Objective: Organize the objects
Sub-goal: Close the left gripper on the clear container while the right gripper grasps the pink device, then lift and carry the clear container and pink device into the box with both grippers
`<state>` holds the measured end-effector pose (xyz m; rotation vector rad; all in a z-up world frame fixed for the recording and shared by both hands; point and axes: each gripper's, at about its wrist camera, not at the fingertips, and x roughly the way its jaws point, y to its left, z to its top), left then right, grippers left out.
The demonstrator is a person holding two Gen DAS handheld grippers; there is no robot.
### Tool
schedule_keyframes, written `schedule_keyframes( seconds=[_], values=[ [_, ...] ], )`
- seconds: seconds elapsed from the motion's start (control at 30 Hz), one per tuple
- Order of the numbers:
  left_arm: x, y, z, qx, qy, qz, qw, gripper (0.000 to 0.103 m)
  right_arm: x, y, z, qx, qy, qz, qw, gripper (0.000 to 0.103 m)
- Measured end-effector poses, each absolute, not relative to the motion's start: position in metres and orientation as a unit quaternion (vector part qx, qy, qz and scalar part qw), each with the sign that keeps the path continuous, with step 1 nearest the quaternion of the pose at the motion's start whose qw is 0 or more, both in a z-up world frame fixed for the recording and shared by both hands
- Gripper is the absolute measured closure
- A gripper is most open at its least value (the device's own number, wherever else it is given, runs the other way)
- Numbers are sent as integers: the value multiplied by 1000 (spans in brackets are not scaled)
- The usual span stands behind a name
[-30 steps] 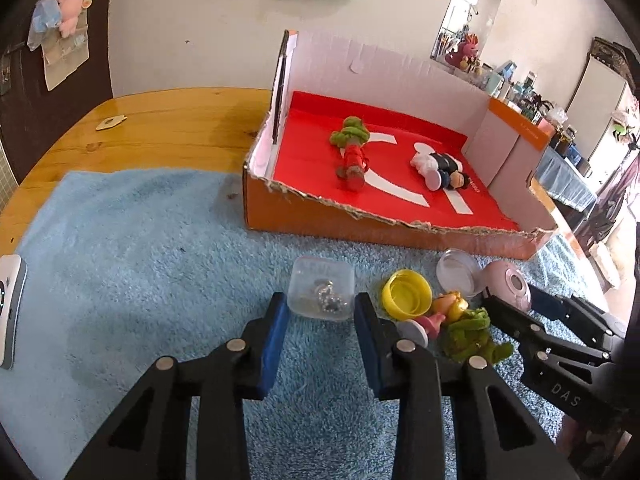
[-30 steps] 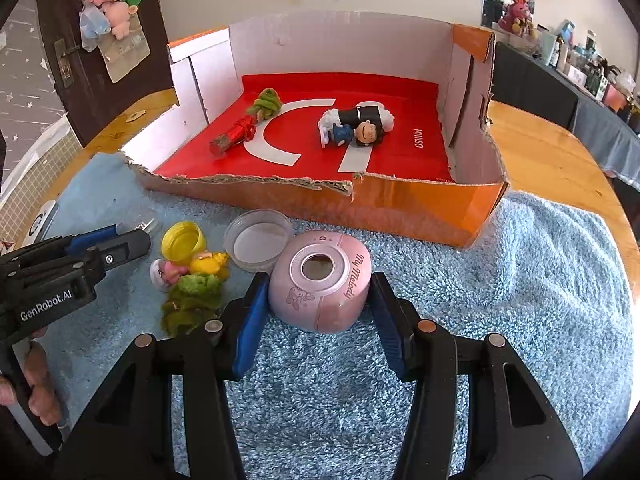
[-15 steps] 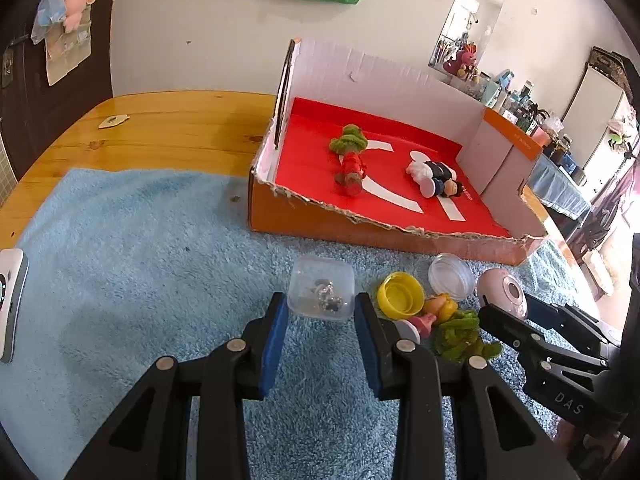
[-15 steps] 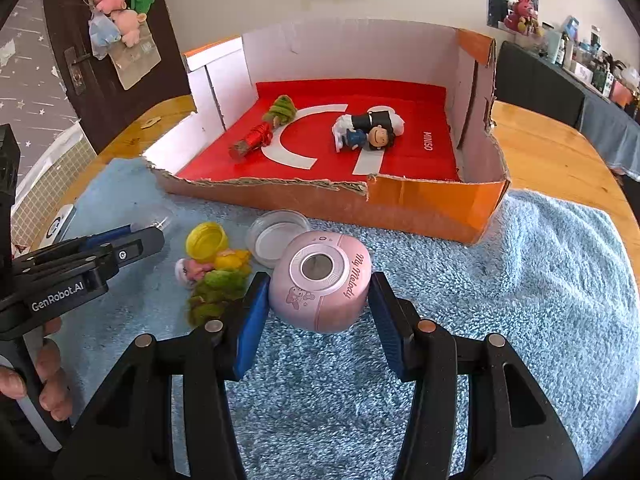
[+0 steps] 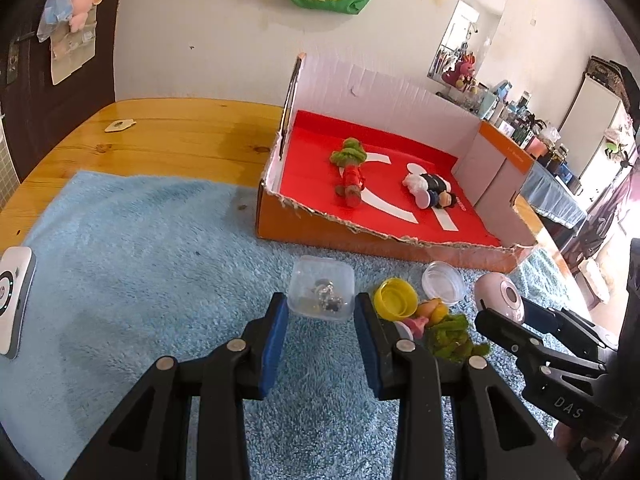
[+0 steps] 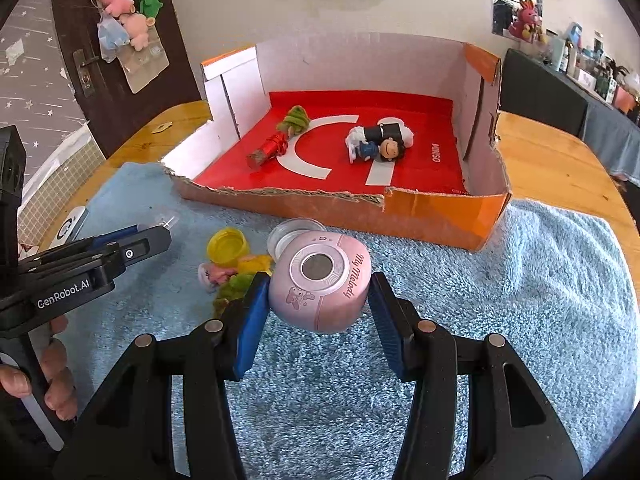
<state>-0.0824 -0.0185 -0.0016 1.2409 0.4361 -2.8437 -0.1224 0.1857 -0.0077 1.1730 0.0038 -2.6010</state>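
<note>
My left gripper (image 5: 321,308) is shut on a small clear plastic box (image 5: 322,290) with metal bits inside, its blue pads on both sides. My right gripper (image 6: 319,292) is shut on a pink round device (image 6: 320,276), held just above the towel. Between the two lie a yellow cap (image 5: 394,300), a clear lid (image 5: 442,282) and a small green, pink and yellow toy (image 5: 452,338). Beyond them stands an open cardboard box (image 6: 440,216) with a red floor. A green-haired red toy (image 6: 284,136) and a doll (image 6: 380,142) lie inside.
A blue towel (image 5: 140,260) covers the near part of the wooden table (image 5: 180,128). A white gadget (image 5: 16,300) lies at the towel's left edge. A person's hand (image 6: 52,360) holds the left gripper's handle. The cardboard box has tall back and side walls.
Both grips hold. The grippers have drawn back and up a little from the cardboard box, and the pink device now overlaps the clear lid in the right wrist view.
</note>
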Motion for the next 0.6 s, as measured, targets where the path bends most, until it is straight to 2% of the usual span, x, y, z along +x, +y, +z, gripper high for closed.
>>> schedule_keyframes(
  seconds=[0.6],
  values=[
    [-66, -18, 30, 365, 148, -919, -14, 67, -118, 176, 12, 387, 3, -908, 162, 55]
  ],
)
